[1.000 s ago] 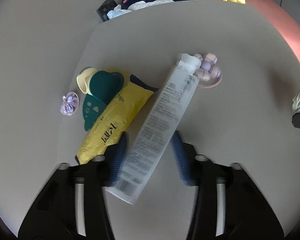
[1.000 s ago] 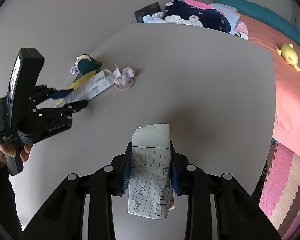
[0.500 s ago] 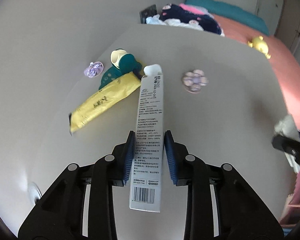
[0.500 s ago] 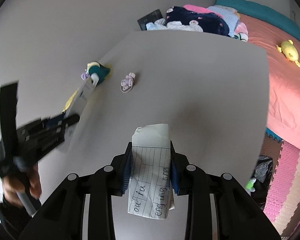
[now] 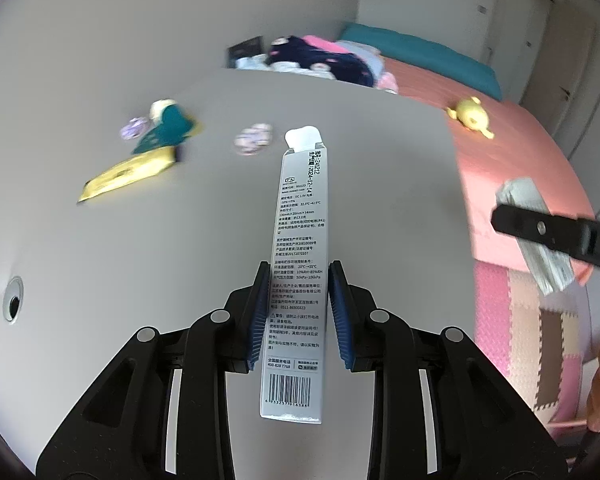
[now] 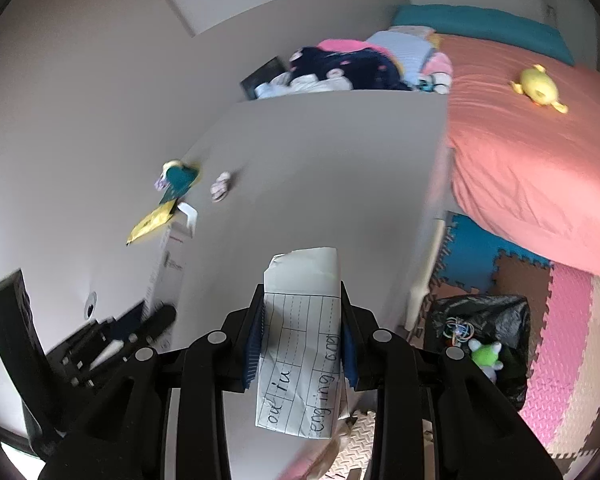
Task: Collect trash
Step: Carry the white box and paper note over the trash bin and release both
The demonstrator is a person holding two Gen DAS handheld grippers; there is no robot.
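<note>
A long white carton [image 5: 300, 248] with printed text and a barcode hangs above the grey table [image 5: 380, 168], with my left gripper [image 5: 299, 270] shut on its middle. My right gripper [image 6: 300, 292] is shut on a folded sheet of lined paper [image 6: 300, 344] with handwriting, over the table's right edge. A yellow wrapper [image 5: 128, 172] lies on the table at the far left. On the floor to the right of the table stands a black trash bag [image 6: 484, 312], open, with small items inside. The right gripper also shows at the right edge of the left wrist view, paper [image 5: 540, 264] in its jaws.
A teal and cream item [image 5: 168, 128] and two purple hair ties [image 5: 134, 127] [image 5: 254, 140] lie near the wrapper. Beyond the table are piled clothes [image 6: 340, 68] and a pink bed [image 6: 520, 152] with a yellow toy [image 6: 538, 88]. Foam mats [image 6: 568, 320] cover the floor.
My left gripper closed on the white carton, lifted it off the table and rolled it straight. Both grippers swung right toward the table's edge, bringing the black bag into view.
</note>
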